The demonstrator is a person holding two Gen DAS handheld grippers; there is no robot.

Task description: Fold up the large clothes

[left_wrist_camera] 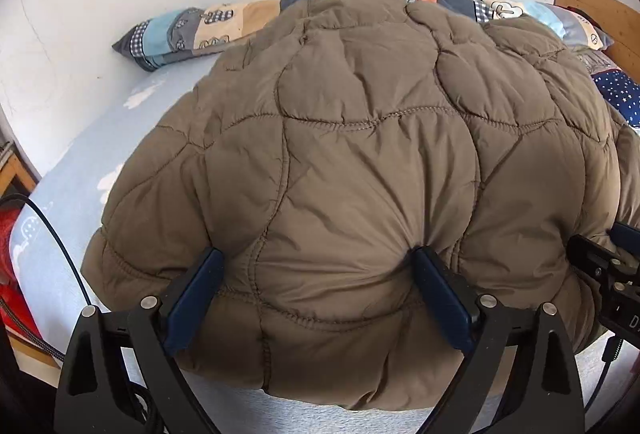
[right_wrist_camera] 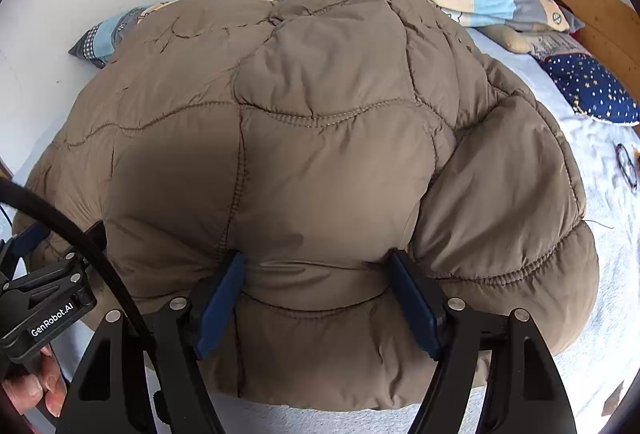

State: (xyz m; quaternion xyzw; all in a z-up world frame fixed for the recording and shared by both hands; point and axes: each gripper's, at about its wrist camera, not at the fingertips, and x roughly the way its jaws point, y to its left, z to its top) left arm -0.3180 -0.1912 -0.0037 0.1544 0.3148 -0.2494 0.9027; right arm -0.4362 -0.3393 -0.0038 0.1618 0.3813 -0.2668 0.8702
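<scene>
A brown quilted puffer jacket (left_wrist_camera: 360,161) lies in a thick bundle on the light blue bed sheet (left_wrist_camera: 72,201); it also fills the right wrist view (right_wrist_camera: 320,153). My left gripper (left_wrist_camera: 318,254) has its jaws wide apart, with the blue pads pressed into the jacket's near edge on both sides of a bulge of fabric. My right gripper (right_wrist_camera: 318,260) stands the same way, jaws apart and pressed into the near edge, a little to the right of the left one. A folded-over part of the jacket (right_wrist_camera: 512,218) lies on the right.
A patchwork pillow (left_wrist_camera: 188,29) lies along the white wall behind the jacket. A navy star-print cushion (right_wrist_camera: 592,89) and a wooden headboard (right_wrist_camera: 592,9) are at the right. Eyeglasses (right_wrist_camera: 626,165) lie on the sheet at the right. A black cable (right_wrist_camera: 80,234) crosses the left side.
</scene>
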